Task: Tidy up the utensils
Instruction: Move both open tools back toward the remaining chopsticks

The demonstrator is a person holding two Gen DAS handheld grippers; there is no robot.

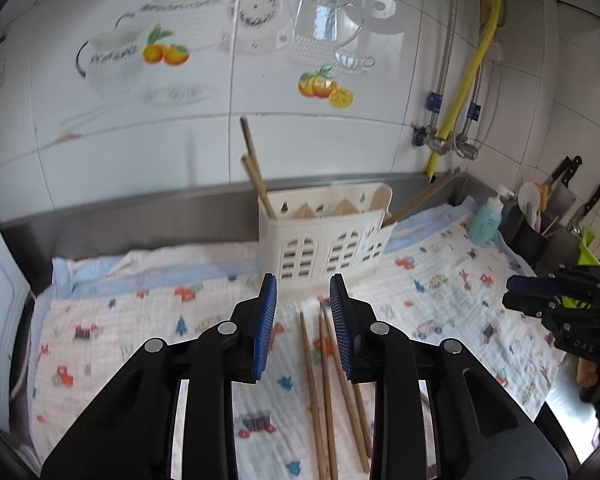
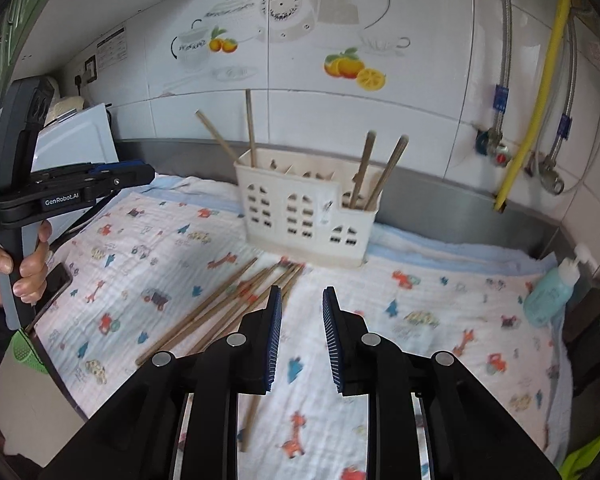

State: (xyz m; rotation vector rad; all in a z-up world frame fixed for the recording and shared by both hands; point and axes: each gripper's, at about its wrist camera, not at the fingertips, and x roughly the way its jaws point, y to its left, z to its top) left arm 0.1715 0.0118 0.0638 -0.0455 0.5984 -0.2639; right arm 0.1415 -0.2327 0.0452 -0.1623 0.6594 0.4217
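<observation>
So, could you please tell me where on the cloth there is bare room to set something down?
Free cloth lies between the utensil caddy and the soap bottle, ahead of the right tongs. Another bare patch sits left of the loose chopsticks. It is crowded at the chopstick pile in front of the caddy.

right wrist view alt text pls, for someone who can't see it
An open right hand-held gripper hovers over a patterned cloth, loose wooden chopsticks to its left. Behind stands a white utensil holder with four chopsticks upright.
</observation>
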